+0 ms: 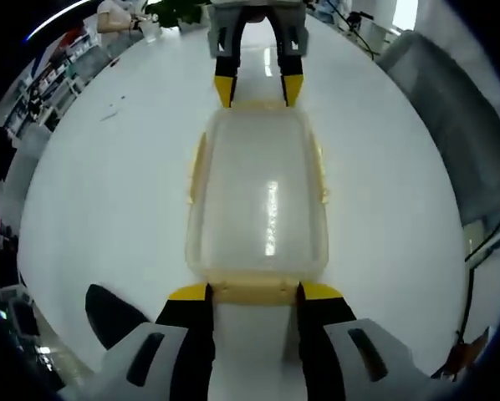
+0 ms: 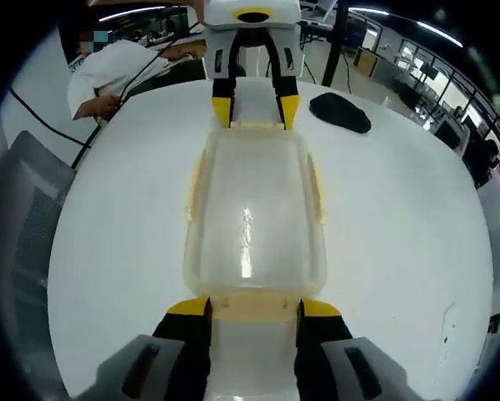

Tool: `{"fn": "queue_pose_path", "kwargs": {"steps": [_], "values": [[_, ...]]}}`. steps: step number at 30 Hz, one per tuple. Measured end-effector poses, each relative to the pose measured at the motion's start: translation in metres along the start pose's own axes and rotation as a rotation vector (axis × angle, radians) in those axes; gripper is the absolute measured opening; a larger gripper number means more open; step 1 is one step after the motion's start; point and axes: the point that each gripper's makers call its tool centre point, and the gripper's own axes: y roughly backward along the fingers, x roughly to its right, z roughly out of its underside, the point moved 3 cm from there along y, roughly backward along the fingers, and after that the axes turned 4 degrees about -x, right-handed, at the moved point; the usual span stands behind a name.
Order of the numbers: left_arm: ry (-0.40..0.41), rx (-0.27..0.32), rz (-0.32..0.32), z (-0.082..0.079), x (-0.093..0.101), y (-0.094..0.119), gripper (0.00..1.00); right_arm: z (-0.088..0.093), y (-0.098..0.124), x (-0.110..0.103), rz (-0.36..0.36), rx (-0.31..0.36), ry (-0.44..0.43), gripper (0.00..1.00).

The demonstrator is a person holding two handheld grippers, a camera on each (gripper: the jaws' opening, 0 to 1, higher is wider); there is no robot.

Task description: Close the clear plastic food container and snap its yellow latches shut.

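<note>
A clear plastic food container with its lid on lies lengthwise on the white table, between my two grippers, which face each other. Yellow latches run along its long sides. My left gripper is at one short end, jaws apart, yellow tips on either side of the end latch. The right gripper stands the same way at the opposite end, around that end latch. Each gripper also appears across the container in the other view: the right gripper, the left gripper.
The round white table has wide bare room on both sides of the container. A black mouse-like object lies near the left gripper. A grey chair stands at the table's edge. A person in white sits at the far side.
</note>
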Motion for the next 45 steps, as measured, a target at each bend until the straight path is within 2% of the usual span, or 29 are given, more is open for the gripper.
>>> {"fn": "queue_pose_path", "kwargs": {"steps": [7, 19, 35, 45], "values": [[-0.002, -0.016, -0.017, 0.001, 0.0, 0.0, 0.36, 0.0, 0.006, -0.002, -0.002, 0.003, 0.013, 0.37], [-0.005, -0.027, -0.023, -0.014, -0.001, 0.015, 0.36, 0.005, 0.027, -0.005, 0.012, 0.017, 0.022, 0.37], [-0.039, -0.05, -0.065, -0.046, -0.003, 0.045, 0.36, 0.01, 0.068, -0.008, 0.053, 0.029, 0.03, 0.37], [-0.044, -0.042, -0.083, -0.073, 0.0, 0.057, 0.36, 0.026, 0.091, -0.011, 0.069, 0.025, 0.028, 0.37]]}}
